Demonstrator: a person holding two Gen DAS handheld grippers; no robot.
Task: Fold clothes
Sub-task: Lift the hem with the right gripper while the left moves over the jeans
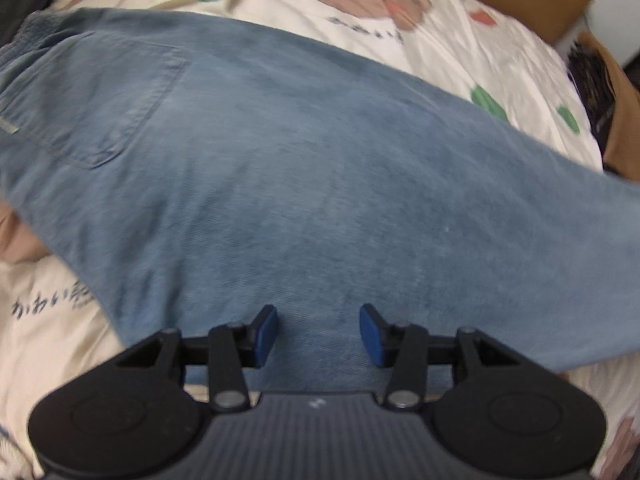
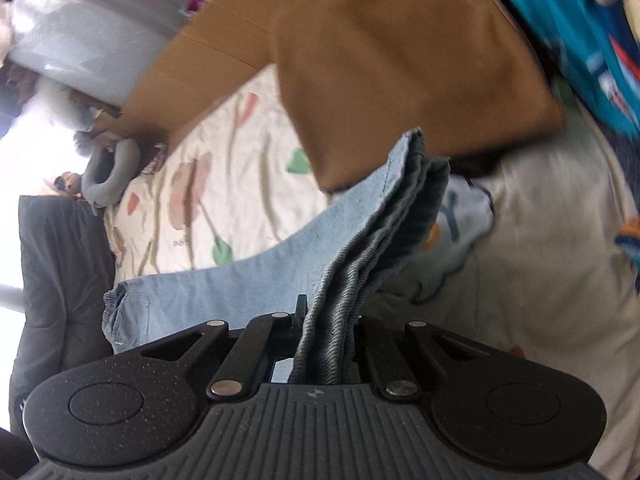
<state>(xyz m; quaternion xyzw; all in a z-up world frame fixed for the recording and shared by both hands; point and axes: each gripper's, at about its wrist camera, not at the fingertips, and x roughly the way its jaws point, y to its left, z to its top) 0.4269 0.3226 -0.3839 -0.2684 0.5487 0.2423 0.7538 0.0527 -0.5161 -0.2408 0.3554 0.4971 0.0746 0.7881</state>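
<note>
Jeans (image 1: 304,168) lie spread across the patterned bed sheet (image 1: 460,52) in the left wrist view, back pocket at 10 o'clock; the left hand-held gripper (image 1: 319,334) hangs over the denim, its blue pads parted and gripping nothing. Only the right wrist view shows the right hand-held gripper (image 2: 326,344) clamped tight on a bunched fold of the jeans (image 2: 280,256), which trail toward 8 o'clock, and a brown garment (image 2: 400,60) at 12 o'clock
</note>
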